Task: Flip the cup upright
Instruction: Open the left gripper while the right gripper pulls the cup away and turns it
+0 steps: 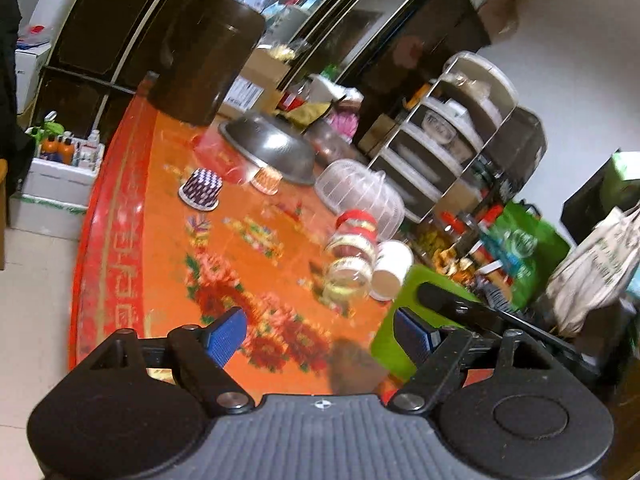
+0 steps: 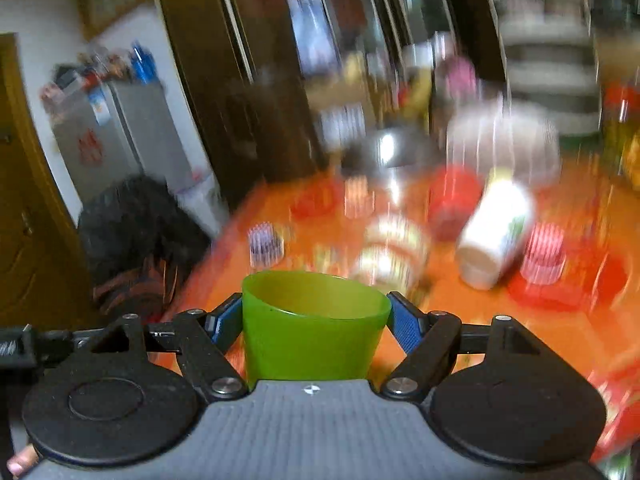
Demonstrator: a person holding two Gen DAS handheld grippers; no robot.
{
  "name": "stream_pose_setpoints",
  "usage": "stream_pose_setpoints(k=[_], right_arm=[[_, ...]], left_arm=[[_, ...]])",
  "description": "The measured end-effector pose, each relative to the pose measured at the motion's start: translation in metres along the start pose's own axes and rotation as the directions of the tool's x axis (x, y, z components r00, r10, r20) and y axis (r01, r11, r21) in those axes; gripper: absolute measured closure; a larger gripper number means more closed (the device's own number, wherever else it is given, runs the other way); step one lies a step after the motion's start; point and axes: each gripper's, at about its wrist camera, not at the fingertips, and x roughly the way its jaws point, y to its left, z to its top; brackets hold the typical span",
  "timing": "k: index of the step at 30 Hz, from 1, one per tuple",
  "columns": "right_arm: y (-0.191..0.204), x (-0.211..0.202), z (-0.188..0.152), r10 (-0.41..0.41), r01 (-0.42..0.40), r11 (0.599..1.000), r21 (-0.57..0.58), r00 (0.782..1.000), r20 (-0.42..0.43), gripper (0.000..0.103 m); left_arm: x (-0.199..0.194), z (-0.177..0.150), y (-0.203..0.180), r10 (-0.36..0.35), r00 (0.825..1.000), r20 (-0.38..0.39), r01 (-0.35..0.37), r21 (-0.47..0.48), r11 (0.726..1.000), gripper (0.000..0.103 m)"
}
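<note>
Right wrist view shows the right gripper [image 2: 316, 322] closed on a bright green plastic cup [image 2: 312, 328], its two blue ribbed finger pads [image 2: 404, 326] pressed against opposite sides of the smooth, tapering wall. The cup's round open mouth faces up and away from the camera, so it seems already turned upright, or nearly so, and is held in the air above the near part of an orange table with a glossy red flower pattern [image 2: 500, 320]. Gripping across the wall just below the rim probably lets the wrist roll the cup without it slipping. Everything beyond the cup is smeared by motion blur, which suggests the hand is moving. Further off, a white cylindrical plastic bottle [image 2: 494, 232] leans over, and a clear jar with a red lid [image 2: 400, 240] lies beside it, to its left. Left wrist view shows the left gripper [image 1: 326, 332] with its fingers spread wide and nothing between them, hovering over the near edge of the same table [image 1: 168, 208]; it appears to be idle while the other hand does the work. At the near right of this view, a patch of the green cup [image 1: 394, 320] shows beside the right finger. Farther away stand an upside-down paper cup with a dark blue and white check pattern [image 1: 202, 190], a shiny upturned metal bowl [image 1: 268, 148], a white ribbed plastic cover [image 1: 360, 192] and a tiered metal rack of dishes [image 1: 452, 128].
</note>
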Motion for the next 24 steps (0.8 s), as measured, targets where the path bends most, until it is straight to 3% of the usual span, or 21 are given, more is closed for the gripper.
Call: stream_pose_setpoints(k=[3,6,8,13,15,20,24], right_arm=[[0.01,-0.03,-0.006,-0.039,0.069,0.989,-0.133,0.975,0.218,0.027],[0.017,-0.049,-0.015,-0.048,0.161,0.955,-0.249,0.913,0.406,0.027],[0.016,-0.054,-0.023,-0.031,0.199,0.933,-0.301,0.874,0.484,0.027],[0.007,-0.049,-0.049,-0.042,0.274,0.909,-0.315,0.811,0.584,0.027],[0.003,-0.043,-0.059,-0.047,0.272,0.915,-0.299,0.807,0.588,0.027],[-0.008,-0.019,-0.076,-0.071,0.25,0.932,-0.265,0.838,0.541,0.027],[-0.01,-0.008,-0.088,-0.123,0.279,0.937,-0.21,0.826,0.551,0.027]], left_arm=[[-0.001,-0.001,-0.009,-0.006,1.0,0.018,0.005,0.031,1.0,0.02],[-0.002,-0.006,-0.013,-0.021,0.999,0.028,0.02,0.043,0.999,0.02],[0.0,-0.008,-0.015,-0.024,0.999,0.025,0.023,0.038,0.999,0.02],[0.001,-0.012,-0.015,-0.038,0.999,0.034,0.037,0.025,0.999,0.02],[0.002,-0.014,-0.014,-0.045,0.998,0.036,0.044,0.021,0.999,0.02],[0.003,-0.018,-0.011,-0.045,0.998,0.044,0.045,0.017,0.999,0.02],[0.004,-0.02,-0.007,-0.036,0.998,0.044,0.036,0.006,0.999,0.02]])
